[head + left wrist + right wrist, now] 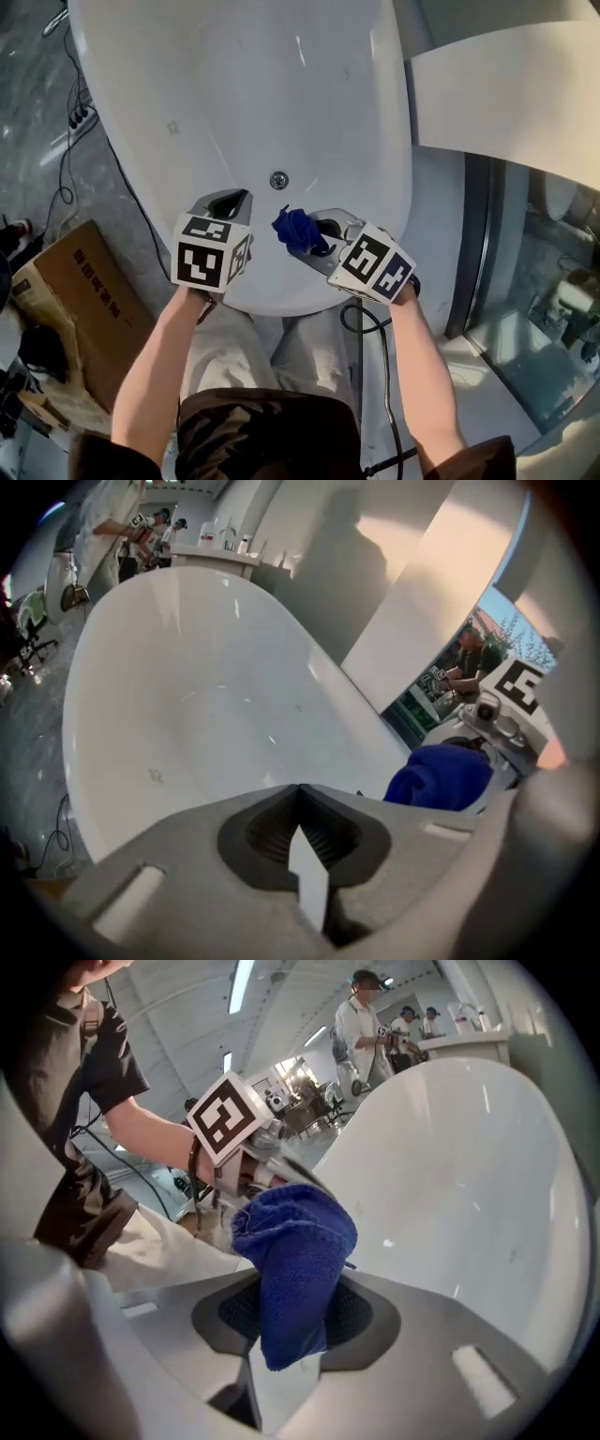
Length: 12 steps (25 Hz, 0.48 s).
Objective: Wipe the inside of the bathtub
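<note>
A white oval bathtub (234,84) fills the head view, with a round metal drain (278,180) low in its basin. My right gripper (314,239) is shut on a bunched blue cloth (298,230), held over the tub's near end. In the right gripper view the blue cloth (295,1265) stands up from between the closed jaws. My left gripper (230,202) hangs beside it to the left, jaws closed together with nothing in them. The left gripper view looks along the bathtub's basin (206,686), and the blue cloth (441,775) shows at its right.
A cardboard box (80,300) lies on the grey floor left of the tub, with black cables (70,150) trailing beside it. A white panel (506,89) and a glass partition (544,272) stand to the right. People work at a counter (394,1026) in the distance.
</note>
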Tool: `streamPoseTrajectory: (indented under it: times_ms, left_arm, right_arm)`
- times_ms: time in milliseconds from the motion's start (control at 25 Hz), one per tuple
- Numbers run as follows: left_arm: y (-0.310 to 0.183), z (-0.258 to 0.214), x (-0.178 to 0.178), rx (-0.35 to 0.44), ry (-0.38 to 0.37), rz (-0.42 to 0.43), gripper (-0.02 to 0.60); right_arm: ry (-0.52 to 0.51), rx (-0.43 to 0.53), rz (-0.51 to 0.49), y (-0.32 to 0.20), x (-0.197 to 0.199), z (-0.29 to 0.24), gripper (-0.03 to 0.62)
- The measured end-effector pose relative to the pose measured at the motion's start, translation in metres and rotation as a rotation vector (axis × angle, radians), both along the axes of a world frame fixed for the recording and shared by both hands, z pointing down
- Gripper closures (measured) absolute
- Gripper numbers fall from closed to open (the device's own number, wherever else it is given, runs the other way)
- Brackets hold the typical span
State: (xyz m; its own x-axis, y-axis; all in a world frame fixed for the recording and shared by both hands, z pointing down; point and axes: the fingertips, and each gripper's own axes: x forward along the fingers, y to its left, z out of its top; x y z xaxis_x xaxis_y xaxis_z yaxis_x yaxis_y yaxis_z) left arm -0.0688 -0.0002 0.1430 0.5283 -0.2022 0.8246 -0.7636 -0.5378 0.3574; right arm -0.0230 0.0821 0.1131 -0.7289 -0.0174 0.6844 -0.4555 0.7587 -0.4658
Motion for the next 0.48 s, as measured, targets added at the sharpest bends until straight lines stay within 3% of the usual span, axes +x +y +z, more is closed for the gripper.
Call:
streamPoseTrajectory:
  times_ms: [240,480]
  left_arm:
    - [-0.029,-0.109,-0.003,0.179,0.016,-0.006,0.58]
    - [-0.04,-0.206,-0.01,0.386,0.005,-0.064,0.58]
  right_arm:
    - [-0.039,0.189,0.24,-0.053,-0.001,-0.083,0.453]
    - [-0.05,0.408,0.314,-0.086,-0.004,-0.177,0.453]
